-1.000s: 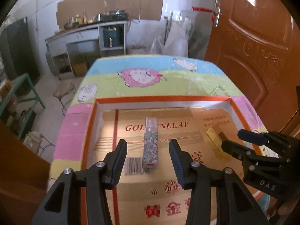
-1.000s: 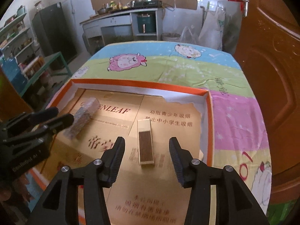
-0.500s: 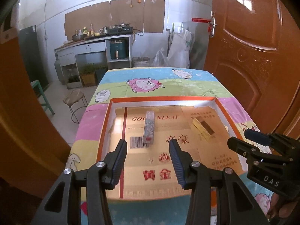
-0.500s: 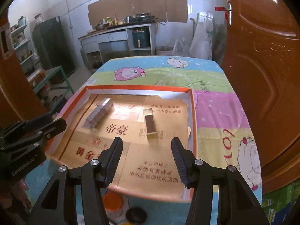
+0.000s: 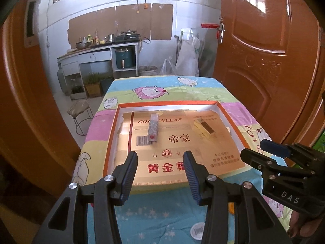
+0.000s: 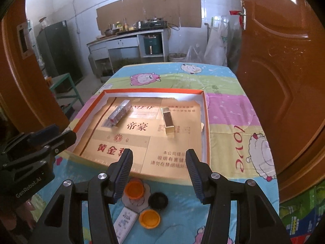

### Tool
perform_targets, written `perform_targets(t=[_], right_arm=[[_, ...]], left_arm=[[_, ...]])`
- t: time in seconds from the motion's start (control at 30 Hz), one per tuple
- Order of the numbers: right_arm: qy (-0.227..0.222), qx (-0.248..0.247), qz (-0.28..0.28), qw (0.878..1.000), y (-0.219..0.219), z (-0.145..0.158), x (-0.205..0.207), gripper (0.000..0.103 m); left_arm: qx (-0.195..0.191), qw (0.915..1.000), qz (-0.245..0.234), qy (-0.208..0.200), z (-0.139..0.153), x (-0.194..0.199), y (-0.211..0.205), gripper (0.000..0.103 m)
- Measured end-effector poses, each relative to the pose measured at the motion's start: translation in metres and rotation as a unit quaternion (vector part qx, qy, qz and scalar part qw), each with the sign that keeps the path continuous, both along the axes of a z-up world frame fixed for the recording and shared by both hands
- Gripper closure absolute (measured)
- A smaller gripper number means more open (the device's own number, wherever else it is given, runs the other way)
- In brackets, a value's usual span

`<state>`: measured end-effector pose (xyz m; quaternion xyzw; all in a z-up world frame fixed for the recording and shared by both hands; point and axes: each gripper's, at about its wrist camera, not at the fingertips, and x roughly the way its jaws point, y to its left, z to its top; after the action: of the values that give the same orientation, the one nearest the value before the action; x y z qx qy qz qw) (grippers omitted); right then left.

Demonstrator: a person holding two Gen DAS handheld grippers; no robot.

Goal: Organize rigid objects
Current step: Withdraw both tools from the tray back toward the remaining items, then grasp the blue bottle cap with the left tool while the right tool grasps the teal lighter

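Both grippers hang back over the near edge of the table, empty, so the step in hand looks like a pause between placements: two boxes lie in the tray and more small things wait outside it.

The left gripper (image 5: 160, 174) stands with its jaws wide and nothing between them. Ahead of it, toward the tray's far left corner, lies the floral-patterned box (image 5: 153, 126), lengthwise, flat on the cardboard liner. Toward the tray's far right side lies the gold box (image 6: 168, 121), well apart from the first. The orange-rimmed tray (image 6: 205, 122) sits in the middle of the sheep-print cloth. The right gripper (image 6: 159, 172) is likewise spread wide and holds nothing.

On the cloth at the near edge, just beneath the right gripper, sit two orange lids (image 6: 134, 190), a black lid (image 6: 158, 200) and a small white printed box (image 6: 125, 222). I'd judge one of these goes next, which calls for dropping a gripper onto it and closing.

The liner reads "GOLDENLEAF", partly covered, with large Chinese characters "帝豪" and "黄金". One gripper body is marked "DAS", the other "GenRobot.AI". The cloth shows "love".
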<state>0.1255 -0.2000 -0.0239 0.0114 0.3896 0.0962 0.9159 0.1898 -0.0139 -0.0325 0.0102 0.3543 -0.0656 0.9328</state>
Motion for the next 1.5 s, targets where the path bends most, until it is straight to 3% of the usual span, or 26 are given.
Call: perform_targets(t=[0.83, 1.5], right_arm=[[-0.015, -0.015, 0.01, 1.0, 0.01, 0.007, -0.092, 0.047], [0.005, -0.021, 0.063, 0.998, 0.036, -0.028, -0.145, 0.047]], left_arm=[[-0.008, 0.9998, 0.001, -0.019, 0.009, -0.078, 0.015, 0.056], [-0.015, 0.9999, 0.001, -0.005, -0.024, -0.126, 0.036, 0.056]])
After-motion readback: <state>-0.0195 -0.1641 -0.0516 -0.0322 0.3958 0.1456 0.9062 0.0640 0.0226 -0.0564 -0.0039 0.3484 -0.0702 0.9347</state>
